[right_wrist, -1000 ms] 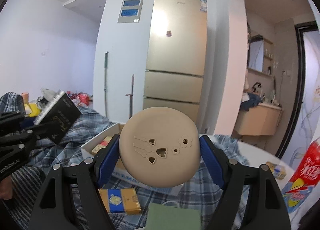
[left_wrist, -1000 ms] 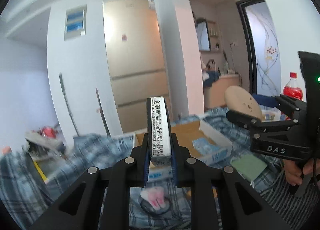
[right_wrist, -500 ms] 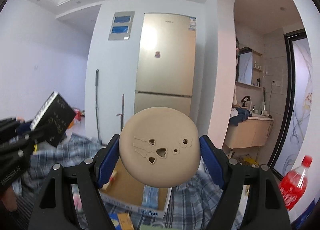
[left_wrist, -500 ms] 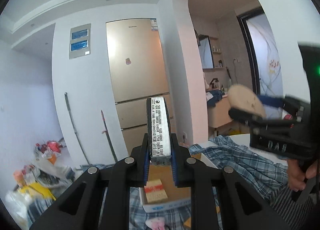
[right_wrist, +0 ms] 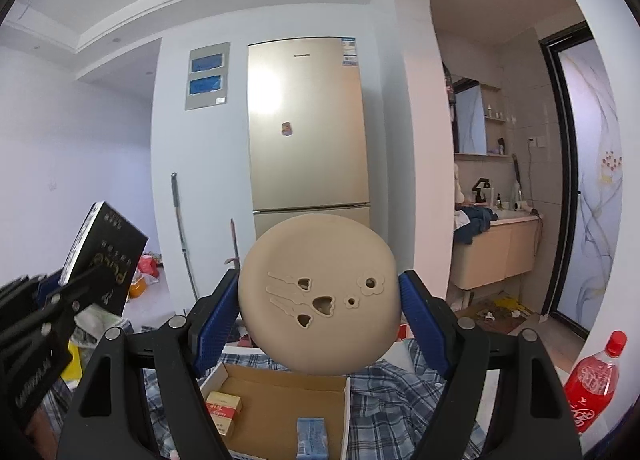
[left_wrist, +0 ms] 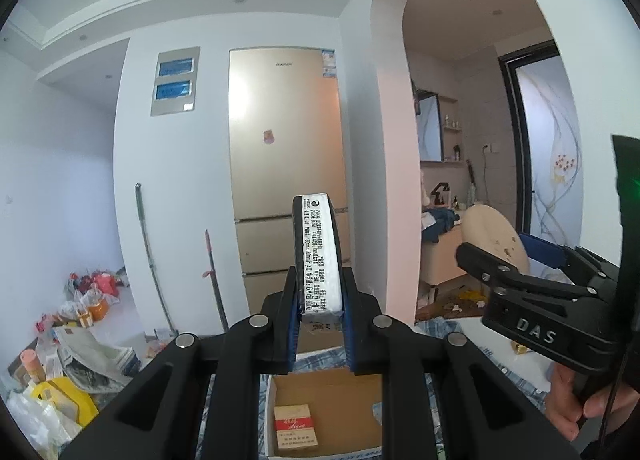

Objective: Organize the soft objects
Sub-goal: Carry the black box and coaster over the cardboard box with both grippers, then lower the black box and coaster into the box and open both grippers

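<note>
Left gripper [left_wrist: 319, 314]: closed on a thin black pack [left_wrist: 318, 250], held edge-on and upright; the white printed edge faces the camera.
Pack, right view: at 9 o'clock, tilted, black face with gold lettering [right_wrist: 105, 258], clamped in the left gripper [right_wrist: 76, 292].
Right gripper [right_wrist: 320, 318]: jaws wide, blue pads pressing both sides of a round beige disc [right_wrist: 319, 300]; the disc shows heart and flower cut-outs.
Disc, left view: at 3 o'clock, seen slantwise [left_wrist: 494, 238] in the right gripper [left_wrist: 504, 256]; a hand [left_wrist: 580, 408] grips the handle at 4 o'clock.
Box [right_wrist: 280, 388]: open cardboard tray at 6 o'clock in both views, below the 2 held things and apart from them.
Box contents: a red-and-white carton [left_wrist: 295, 430] in the left view; a carton [right_wrist: 224, 408] and a blue packet [right_wrist: 312, 438] in the right view.
Cloth [right_wrist: 384, 404]: blue plaid, under the box.
Bottle [right_wrist: 594, 382]: red, at 4 o'clock in the right view, upright.
Fridge [right_wrist: 308, 128]: gold, at 12 o'clock, against the far wall.
Floor clutter [left_wrist: 76, 324]: bags and papers at 8 o'clock in the left view.
</note>
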`<state>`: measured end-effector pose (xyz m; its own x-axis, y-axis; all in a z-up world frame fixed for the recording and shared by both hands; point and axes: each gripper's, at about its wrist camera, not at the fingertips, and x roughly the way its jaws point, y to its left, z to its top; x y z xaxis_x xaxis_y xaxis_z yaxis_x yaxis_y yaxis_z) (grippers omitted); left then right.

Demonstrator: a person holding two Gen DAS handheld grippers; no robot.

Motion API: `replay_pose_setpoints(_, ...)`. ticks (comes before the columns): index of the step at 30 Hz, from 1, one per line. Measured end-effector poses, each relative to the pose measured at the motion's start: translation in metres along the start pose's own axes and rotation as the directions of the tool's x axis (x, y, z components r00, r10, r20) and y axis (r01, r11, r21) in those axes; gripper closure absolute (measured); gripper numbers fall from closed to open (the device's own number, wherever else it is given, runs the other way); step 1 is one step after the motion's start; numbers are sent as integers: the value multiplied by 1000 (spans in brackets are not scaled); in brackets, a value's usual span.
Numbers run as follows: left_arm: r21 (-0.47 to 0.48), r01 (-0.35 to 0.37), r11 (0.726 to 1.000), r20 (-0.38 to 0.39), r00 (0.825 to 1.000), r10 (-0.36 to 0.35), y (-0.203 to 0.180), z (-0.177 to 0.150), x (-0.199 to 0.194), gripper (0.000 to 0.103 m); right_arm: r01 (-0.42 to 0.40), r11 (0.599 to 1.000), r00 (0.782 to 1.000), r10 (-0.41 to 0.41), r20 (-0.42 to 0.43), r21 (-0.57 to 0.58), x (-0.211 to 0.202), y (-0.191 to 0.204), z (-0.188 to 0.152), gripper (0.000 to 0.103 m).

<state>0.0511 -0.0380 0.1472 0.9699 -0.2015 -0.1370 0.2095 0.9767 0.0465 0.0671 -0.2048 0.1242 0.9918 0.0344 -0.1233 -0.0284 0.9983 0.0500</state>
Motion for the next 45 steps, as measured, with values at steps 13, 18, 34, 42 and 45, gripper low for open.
replay_pose_setpoints(13, -66, -54, 996, -223, 974, 38, 28, -44, 64, 84, -29, 999, 984, 23, -175, -27, 45, 0, -43, 26)
replay_pose_setpoints(18, -55, -56, 997, -269, 962, 39, 28, -56, 78, 84, -48, 999, 975, 42, -218, -24, 55, 1, -52, 26)
replay_pose_setpoints(34, -71, 39, 997, -465, 883, -68, 22, -123, 142, 84, -78, 997, 900, 67, -430, -7, 104, -3, -97, 26)
replay_pose_setpoints(42, -81, 45, 996, -563, 822, -83, 20, -159, 164, 84, -123, 992, 832, 105, -545, 4, 131, 3, -129, 26)
replay_pose_setpoints(45, -64, 15, 998, -565, 823, -49, 24, -158, 164, 84, -154, 988, 806, 127, -578, 1, 135, 11, -142, 26)
